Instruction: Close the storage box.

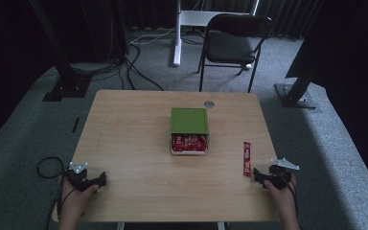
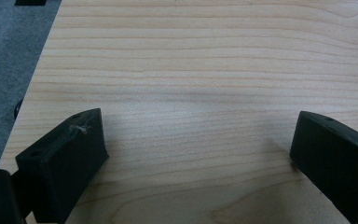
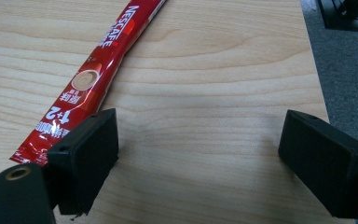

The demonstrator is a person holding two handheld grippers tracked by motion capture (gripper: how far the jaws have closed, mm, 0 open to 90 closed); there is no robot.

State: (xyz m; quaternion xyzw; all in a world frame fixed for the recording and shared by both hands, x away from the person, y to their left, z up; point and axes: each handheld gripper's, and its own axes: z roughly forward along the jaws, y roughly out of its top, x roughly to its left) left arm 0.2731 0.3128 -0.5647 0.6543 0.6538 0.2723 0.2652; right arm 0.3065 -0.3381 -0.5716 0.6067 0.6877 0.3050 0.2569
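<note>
A green-lidded box [image 1: 189, 120] sits mid-table, its lid slid back so red sachets [image 1: 188, 142] show in the white tray at its near end. One long red coffee sachet [image 1: 247, 158] lies on the wood near the right edge. My right gripper [image 1: 263, 177] rests just behind that sachet's near end, open, with bare wood between its jaws; in the right gripper view the sachet [image 3: 95, 77] runs past the left jaw's outer side. My left gripper [image 1: 97, 180] stands open on bare table [image 2: 191, 93] at the near left corner.
A round grommet [image 1: 209, 103] sits in the table's far edge. Beyond the table stand a black folding chair [image 1: 235, 40], a white desk leg [image 1: 177, 33] and dark stand bases with cables [image 1: 69, 86]. A cable loop [image 1: 50, 167] lies on the carpet at left.
</note>
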